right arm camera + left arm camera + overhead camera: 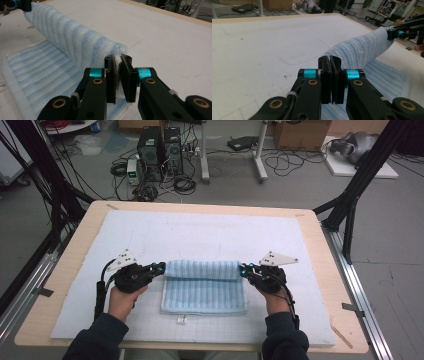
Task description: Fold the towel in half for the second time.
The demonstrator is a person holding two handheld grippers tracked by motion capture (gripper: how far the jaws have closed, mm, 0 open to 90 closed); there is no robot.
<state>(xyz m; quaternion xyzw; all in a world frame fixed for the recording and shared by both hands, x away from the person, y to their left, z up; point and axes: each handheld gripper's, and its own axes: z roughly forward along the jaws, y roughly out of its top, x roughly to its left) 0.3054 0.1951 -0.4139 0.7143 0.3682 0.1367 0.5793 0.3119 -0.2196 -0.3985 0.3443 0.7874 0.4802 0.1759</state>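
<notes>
In the high view, the blue striped towel (204, 287) lies on the white mat (200, 235) between the left gripper (161, 267) and the right gripper (242, 268), each pinching one end of its lifted far fold. The fold's long axis runs straight from one tool to the other, across the table, while the flat layer spreads from it toward the person's hands. In the left gripper view, the left gripper (330, 65) has its jaws closed, with the towel (362, 47) running from just beyond its tips away to the right gripper (398, 33) at the far end. In the right gripper view, the right gripper (117, 65) is clamped on white pile at the towel's (72, 40) corner, the raised roll stretching away up-left. To fold well, I judge both hands should travel level and together, keeping the edge taut and parallel to the near hem, and lay it square on the lower layer.
</notes>
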